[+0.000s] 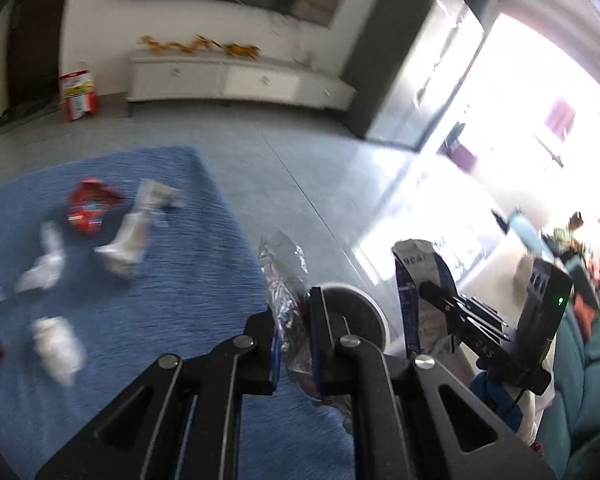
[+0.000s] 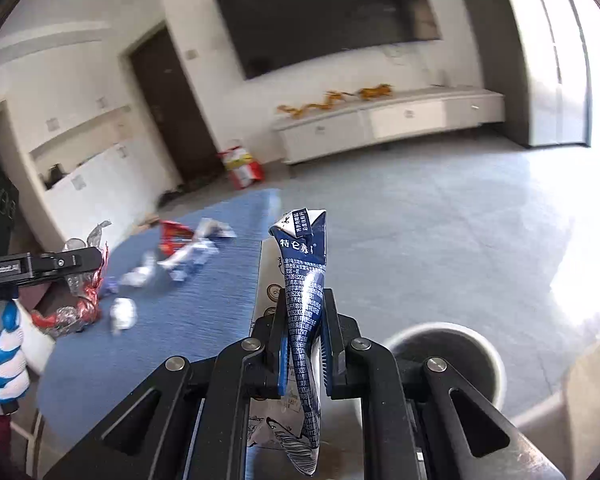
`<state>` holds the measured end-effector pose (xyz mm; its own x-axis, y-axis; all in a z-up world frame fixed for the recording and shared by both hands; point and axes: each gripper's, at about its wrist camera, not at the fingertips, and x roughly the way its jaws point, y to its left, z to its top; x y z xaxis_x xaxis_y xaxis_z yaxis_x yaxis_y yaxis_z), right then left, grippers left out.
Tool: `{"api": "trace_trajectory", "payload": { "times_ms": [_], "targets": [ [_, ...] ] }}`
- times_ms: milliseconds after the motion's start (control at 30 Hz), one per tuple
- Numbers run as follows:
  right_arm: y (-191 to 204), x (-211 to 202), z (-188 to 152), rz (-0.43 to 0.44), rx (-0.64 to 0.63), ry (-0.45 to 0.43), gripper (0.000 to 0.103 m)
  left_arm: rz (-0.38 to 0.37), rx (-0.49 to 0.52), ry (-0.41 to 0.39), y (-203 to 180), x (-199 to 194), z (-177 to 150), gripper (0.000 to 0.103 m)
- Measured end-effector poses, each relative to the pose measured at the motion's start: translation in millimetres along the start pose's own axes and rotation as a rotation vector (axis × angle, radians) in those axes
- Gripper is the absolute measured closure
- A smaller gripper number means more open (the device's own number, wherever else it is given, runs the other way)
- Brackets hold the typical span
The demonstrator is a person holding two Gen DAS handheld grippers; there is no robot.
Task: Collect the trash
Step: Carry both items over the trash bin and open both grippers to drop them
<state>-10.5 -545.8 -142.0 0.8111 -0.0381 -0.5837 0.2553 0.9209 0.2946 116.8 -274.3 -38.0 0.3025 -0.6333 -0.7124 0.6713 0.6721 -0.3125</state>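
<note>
Trash: flattened milk carton (image 2: pixel 304 300) being held in right tongs (image 2: pixel 305 344), crinkled clear wrapper (image 1: pixel 286 300) in left tongs (image 1: pixel 294 344), both near white bin (image 2: pixel 448 356). Advising releasing squarely over bin opening; more litter (image 1: pixel 128 236) remaining on blue rug (image 1: pixel 180 280).

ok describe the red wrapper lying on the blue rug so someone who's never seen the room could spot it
Start at the blue rug spread on the grey floor in front of the long white cabinet. Several bits of trash lie scattered on it, most of them crumpled white paper. The red wrapper lies toward the rug's far side, just left of a long white wrapper, and it is the only bright red piece among those white ones.
</note>
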Motion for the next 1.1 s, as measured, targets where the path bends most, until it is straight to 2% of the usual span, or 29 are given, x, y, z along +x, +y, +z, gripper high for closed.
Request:
{"api": "trace_trajectory", "payload": {
  "times_ms": [267,567,633,700,767,933,1100],
  "targets": [
    [-72.4,20.0,-2.7,-0.145,0.074,0.031,0.09,-0.009,0.062,0.143,-79.4,118.1,12.2,0.092],
    [-107.5,49.1,-12.0,-0.22,0.116,0.084,0.088,-0.02,0.064,0.229,-116.2,191.9,10.9,0.091],
    [-110.5,57.7,-14.0,-0.239,0.117,0.099,0.086,-0.021,0.057,0.248,-117.1,201.3,10.0,0.088],
    [-114.6,63.7,-17.3,-0.259,0.118,0.113,0.084,-0.026,0.04,0.27,-116.6,208.8,8.1,0.079],
    [-117.9,67.9,-20.8,-0.28,0.129,0.124,0.072,-0.049,0.007,0.29,-111.6,212.1,6.2,0.064],
    [-120.1,64.8,-26.0,-0.275,0.196,0.11,0.065,-0.072,-0.015,0.283,-101.2,202.5,4.1,0.063],
    [-105.7,53.6,-20.0,-0.242,0.196,0.083,0.065,-0.068,0.006,0.201,-97.4,170.1,3.9,0.063]
  ]
}}
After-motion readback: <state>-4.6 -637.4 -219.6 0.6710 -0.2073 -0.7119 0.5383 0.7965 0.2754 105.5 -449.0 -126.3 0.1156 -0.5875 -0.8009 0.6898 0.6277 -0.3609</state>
